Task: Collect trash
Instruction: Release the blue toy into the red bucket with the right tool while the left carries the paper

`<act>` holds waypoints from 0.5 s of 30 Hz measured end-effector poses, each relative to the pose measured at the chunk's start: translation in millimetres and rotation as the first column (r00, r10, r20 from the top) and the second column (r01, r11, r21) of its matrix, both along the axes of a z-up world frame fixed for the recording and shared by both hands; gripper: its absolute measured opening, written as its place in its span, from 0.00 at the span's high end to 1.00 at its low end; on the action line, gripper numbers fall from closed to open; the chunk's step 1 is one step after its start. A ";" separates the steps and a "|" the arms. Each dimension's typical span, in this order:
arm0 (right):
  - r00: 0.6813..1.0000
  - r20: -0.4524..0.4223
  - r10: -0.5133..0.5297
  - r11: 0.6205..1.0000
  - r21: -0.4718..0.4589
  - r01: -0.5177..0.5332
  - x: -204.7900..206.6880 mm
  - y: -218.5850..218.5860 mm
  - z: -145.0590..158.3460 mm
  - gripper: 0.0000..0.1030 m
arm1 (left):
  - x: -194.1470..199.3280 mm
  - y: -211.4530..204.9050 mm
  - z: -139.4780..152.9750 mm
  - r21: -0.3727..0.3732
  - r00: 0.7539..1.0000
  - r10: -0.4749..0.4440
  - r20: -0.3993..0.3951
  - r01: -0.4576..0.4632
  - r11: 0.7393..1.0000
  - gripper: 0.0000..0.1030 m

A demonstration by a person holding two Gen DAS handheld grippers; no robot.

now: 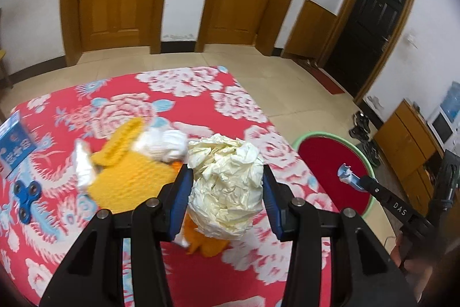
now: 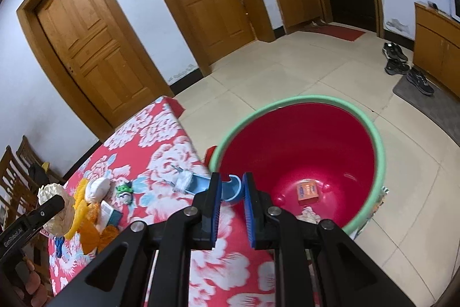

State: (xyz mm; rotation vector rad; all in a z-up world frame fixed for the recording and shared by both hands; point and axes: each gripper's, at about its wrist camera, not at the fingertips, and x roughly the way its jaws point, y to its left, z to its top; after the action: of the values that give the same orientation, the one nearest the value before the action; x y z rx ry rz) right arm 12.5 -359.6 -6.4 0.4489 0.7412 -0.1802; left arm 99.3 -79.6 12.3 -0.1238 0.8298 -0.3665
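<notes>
the left gripper [image 1: 227, 186] fingers squeeze a crumpled paper ball [image 1: 227, 183] above the bench [image 1: 201, 105]. the right gripper [image 2: 232, 192] fingers pinch a blue plastic piece [image 2: 230, 187] by the red bucket [image 2: 302, 140].

tablecloth [image 1: 201, 102]: red, white floral | bucket [image 2: 371, 134]: red, green rim

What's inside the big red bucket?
At the bottom of the red bucket lie a small orange box and a crumpled pale scrap. The right gripper hides part of the near side.
</notes>
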 end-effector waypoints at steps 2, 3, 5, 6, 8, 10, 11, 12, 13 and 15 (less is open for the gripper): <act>1.000 -0.004 -0.020 1.000 0.000 0.020 -3.8 -7.5 -2.1 0.83 | 1.2 -10.5 -1.5 0.001 1.000 -0.023 -0.005 0.023 1.000 0.54; 1.000 -0.006 -0.030 1.000 0.000 0.030 -5.2 -11.1 -2.9 0.83 | 1.9 -16.1 -2.2 0.002 0.999 -0.035 -0.008 0.035 0.999 0.54; 0.999 -0.009 -0.047 0.999 0.001 0.047 -7.8 -17.9 -5.3 0.83 | 2.8 -28.4 -3.7 0.007 0.998 -0.058 -0.010 0.059 0.998 0.54; 0.998 -0.012 -0.056 0.998 0.003 0.056 -9.0 -21.7 -6.9 0.83 | 3.6 -34.6 -4.8 0.011 0.997 -0.071 -0.011 0.071 0.997 0.54; 0.997 -0.018 -0.072 0.997 0.006 0.072 -10.2 -27.9 -10.6 0.83 | 5.0 -44.2 -6.9 0.017 0.996 -0.085 -0.015 0.085 0.996 0.54; 0.996 -0.026 -0.084 0.996 0.011 0.085 -10.8 -34.8 -15.1 0.83 | 6.4 -52.3 -8.8 0.022 0.995 -0.096 -0.019 0.097 0.995 0.54; 0.996 -0.031 -0.090 0.996 0.013 0.090 -11.0 -37.3 -17.3 0.83 | 6.8 -56.2 -9.6 0.024 0.994 -0.104 -0.020 0.105 0.994 0.54; 0.995 -0.034 -0.093 0.996 0.014 0.094 -11.7 -40.4 -18.8 0.83 | 7.1 -60.0 -10.0 0.026 0.994 -0.111 -0.021 0.112 0.993 0.54; 0.994 -0.041 -0.097 0.995 0.016 0.098 -11.3 -42.8 -21.5 0.83 | 7.5 -63.8 -10.8 0.030 0.993 -0.118 -0.022 0.118 0.993 0.54; 0.993 -0.052 -0.102 0.994 0.022 0.103 -10.2 -46.5 -26.9 0.83 | 9.1 -70.7 -12.5 0.035 0.991 -0.129 -0.025 0.129 0.991 0.54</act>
State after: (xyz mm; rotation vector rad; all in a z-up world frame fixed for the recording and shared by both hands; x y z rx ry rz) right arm 2.3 -406.1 -33.3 0.5075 0.7714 -0.2799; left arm 108.5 -150.3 -0.2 -0.0406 0.8690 -0.4722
